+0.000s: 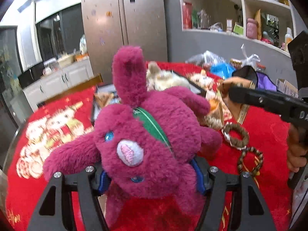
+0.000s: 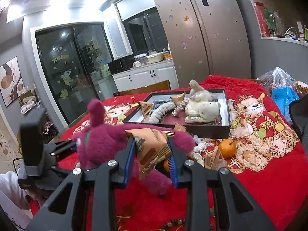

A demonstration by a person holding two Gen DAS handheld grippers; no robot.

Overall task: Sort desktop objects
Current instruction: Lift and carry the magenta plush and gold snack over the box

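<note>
left gripper (image 1: pixel 152 175) has the magenta plush rabbit (image 1: pixel 152 134) clamped by the head between its blue pads, jaws spread wide around the soft stuffing, and the toy is up off the red blanket (image 1: pixel 269 134), one ear pointing toward the far edge, green strap (image 1: pixel 154 127) crossing its chest. in the right wrist view the same rabbit (image 2: pixel 104 144) hangs just left of the right gripper (image 2: pixel 151 154), near the front edge of the table.

right gripper is clenched on a brown snack packet (image 2: pixel 150 150), pads pressing both sides, the words "choco magic" readable on the wrapper. from the left wrist camera that gripper (image 1: pixel 227 90) reaches in from the right edge, its packet blurred, a hand (image 1: pixel 296 154) behind it.

out toward the far side of the blanket sits the black tray (image 2: pixel 227 129), and inside it: a cream plush toy (image 2: pixel 202 105) lying on its back at the right end, a white fluffy band (image 2: pixel 161 111) in the middle, two more brown packets (image 2: pixel 146 107) at the left.

just in front of the tray, on the blanket, an orange (image 2: pixel 227 148) with another packet (image 2: pixel 213 159) beside it. two bead bracelets (image 1: pixel 236 136) lie on the blanket toward the right edge, one touching the other. plastic bags (image 2: pixel 281 88) pile up at the far right corner.
</note>
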